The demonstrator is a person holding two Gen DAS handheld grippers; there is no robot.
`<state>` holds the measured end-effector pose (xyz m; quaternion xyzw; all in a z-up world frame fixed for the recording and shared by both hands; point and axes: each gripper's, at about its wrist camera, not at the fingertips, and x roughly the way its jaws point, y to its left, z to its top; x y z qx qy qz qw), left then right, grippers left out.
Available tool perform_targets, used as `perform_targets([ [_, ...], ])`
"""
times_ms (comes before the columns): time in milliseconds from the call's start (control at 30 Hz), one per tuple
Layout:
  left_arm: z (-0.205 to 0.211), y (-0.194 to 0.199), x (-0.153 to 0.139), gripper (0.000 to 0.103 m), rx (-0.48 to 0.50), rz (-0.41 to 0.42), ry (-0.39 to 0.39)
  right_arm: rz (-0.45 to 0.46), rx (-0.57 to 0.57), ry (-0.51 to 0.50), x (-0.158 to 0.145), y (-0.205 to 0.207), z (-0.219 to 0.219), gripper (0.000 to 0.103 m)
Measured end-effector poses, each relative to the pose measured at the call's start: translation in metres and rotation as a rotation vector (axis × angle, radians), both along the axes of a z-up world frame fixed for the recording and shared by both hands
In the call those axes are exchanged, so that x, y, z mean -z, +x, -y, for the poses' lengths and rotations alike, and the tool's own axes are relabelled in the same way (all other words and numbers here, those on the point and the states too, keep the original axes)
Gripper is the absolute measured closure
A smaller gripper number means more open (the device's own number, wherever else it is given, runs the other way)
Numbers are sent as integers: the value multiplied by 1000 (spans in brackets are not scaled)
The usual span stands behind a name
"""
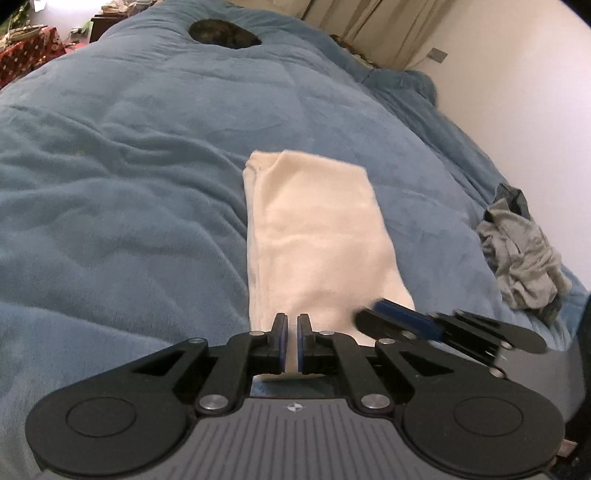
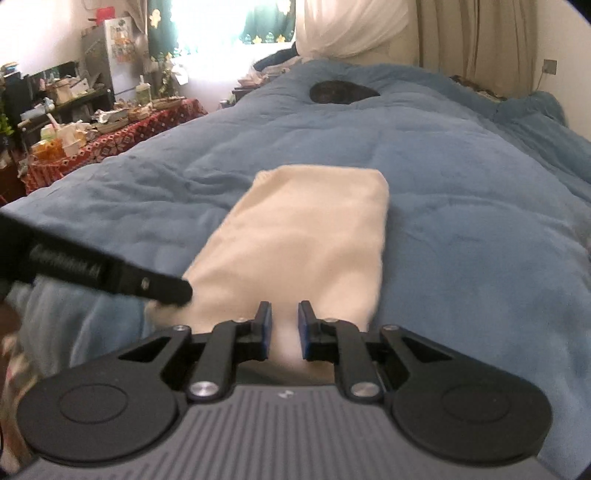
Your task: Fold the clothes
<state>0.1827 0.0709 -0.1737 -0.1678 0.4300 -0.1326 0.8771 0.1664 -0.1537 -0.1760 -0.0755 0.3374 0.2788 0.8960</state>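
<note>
**Left fingers (image 1: 280, 343) clenched, right fingers (image 2: 266, 332) slightly released, both at near end of folded cream garment (image 1: 317, 229)**

Nearly closed on the left, a sliver of cream showing between the pads; impossible to tell whether fabric is pinched. Parted a little on the right, cream cloth visible in the gap, no pressing seen. Seen from the right wrist, left tip touching the near left corner. Lying flat as a long narrow rectangle on the blue bed cover (image 1: 129, 166), running away from both. Well apart, near the bed's right edge: crumpled grey clothes (image 1: 524, 258). Far end of the bed: dark round shape (image 1: 223, 34), unidentifiable.
</note>
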Motion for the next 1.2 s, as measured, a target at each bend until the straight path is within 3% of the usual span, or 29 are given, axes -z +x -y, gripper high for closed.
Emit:
perform_targets([
  [67,-2,-3,2,97,3,7,7,-1,-5,-2,-2,-12,12,93],
  [367,4,-29,4,99,8,47,126,11,54,-34,-12,-45,47,91],
  [500,9,-40,7,99,18,59,186,85,78,-81,-9,-46,40,82],
  [733,22,-44,9,99,16,103,280,143,151,-113,5,-36,26,84],
  [1000,27,-44,11,100,-5,117,283,234,280,-113,19,-43,2,94],
  [1133,30,-46,14,97,-5,132,305,242,307,-111,24,-36,0,93],
  [1200,29,-46,14,97,-13,132,297,221,322,-72,18,-34,7,86],
])
